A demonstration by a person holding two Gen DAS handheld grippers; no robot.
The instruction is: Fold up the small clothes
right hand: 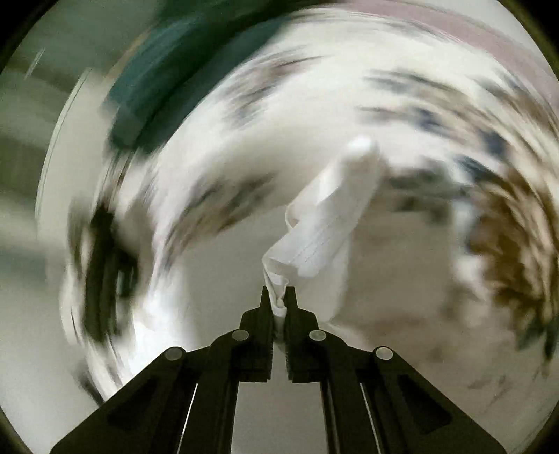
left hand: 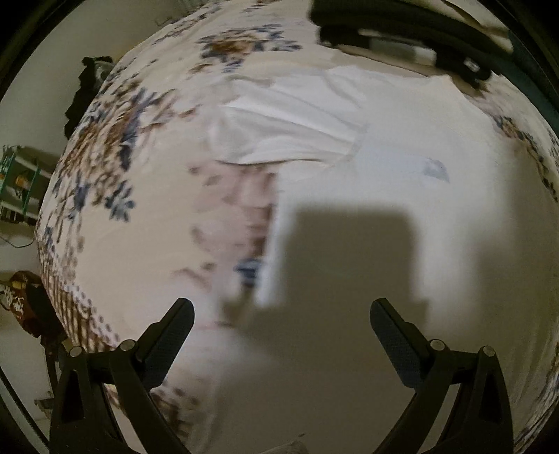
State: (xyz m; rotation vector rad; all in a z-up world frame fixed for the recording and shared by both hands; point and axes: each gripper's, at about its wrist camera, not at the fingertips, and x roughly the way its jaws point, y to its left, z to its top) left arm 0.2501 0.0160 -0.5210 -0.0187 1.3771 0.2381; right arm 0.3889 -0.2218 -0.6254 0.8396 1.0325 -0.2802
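Note:
A white garment lies on the flowered bedsheet, with one part turned over across its far side. My left gripper is open and empty above the garment's near part. The right gripper shows at the top of the left wrist view as a dark blurred shape. In the right wrist view my right gripper is shut on a bunched edge of the white garment, which stretches away from the fingertips. That view is heavily motion-blurred.
The bed's left edge drops to a pale floor with a dark cloth, a green rack and a brown bag. A dark teal band shows beyond the sheet.

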